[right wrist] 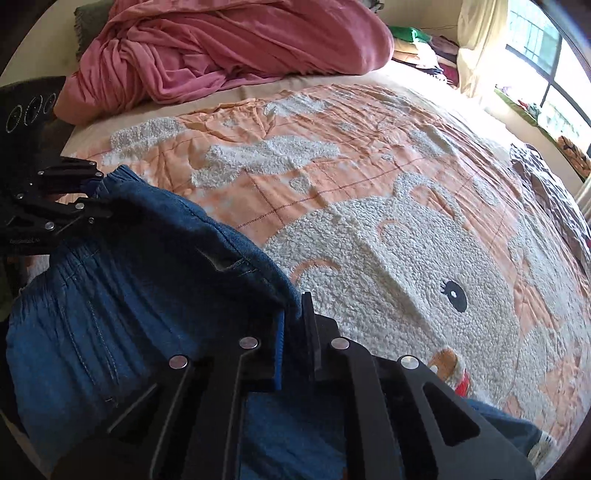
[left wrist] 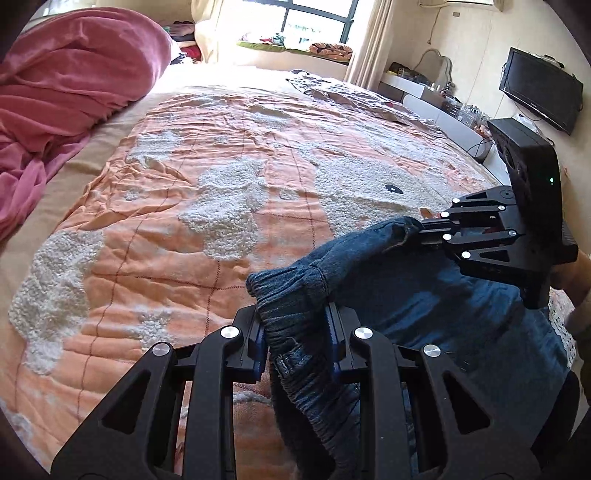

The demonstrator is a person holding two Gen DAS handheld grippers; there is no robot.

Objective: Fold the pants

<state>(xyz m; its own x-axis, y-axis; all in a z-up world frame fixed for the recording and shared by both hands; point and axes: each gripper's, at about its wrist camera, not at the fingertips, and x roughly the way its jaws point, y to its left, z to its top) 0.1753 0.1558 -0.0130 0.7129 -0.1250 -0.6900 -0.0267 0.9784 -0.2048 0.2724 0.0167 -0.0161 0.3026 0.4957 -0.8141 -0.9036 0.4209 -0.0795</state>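
A wide bed (left wrist: 110, 155) fills both views, covered by an orange quilt (left wrist: 207, 229) with a grid of stitched lines and fluffy white patches; in the right wrist view the largest patch forms a cartoon animal face (right wrist: 424, 280) with a black eye and lashes. A crumpled pink blanket (left wrist: 66, 77) is heaped along the far left side of the bed, at the quilt's edge. A patterned dark cloth (right wrist: 546, 184) lies at the far right corner of the bed. Beyond the bed stand a window (left wrist: 317, 18) with pale curtains and, on the right wall, a black television (left wrist: 539, 88).

The blue denim pants (left wrist: 424, 295) are at the near edge of the bed, their gathered elastic waistband stretched between the two tools, with the rest of the fabric hanging below toward the viewer.

The left gripper (left wrist: 295, 336) is clenched on a bunched section of the waistband, denim pressed between its blue pads. The right gripper (right wrist: 295, 336) is closed tight on the other end of the waistband, a thin fold of denim edge pinched between its fingers. A hand (left wrist: 570, 273) shows behind the right gripper in the left wrist view.
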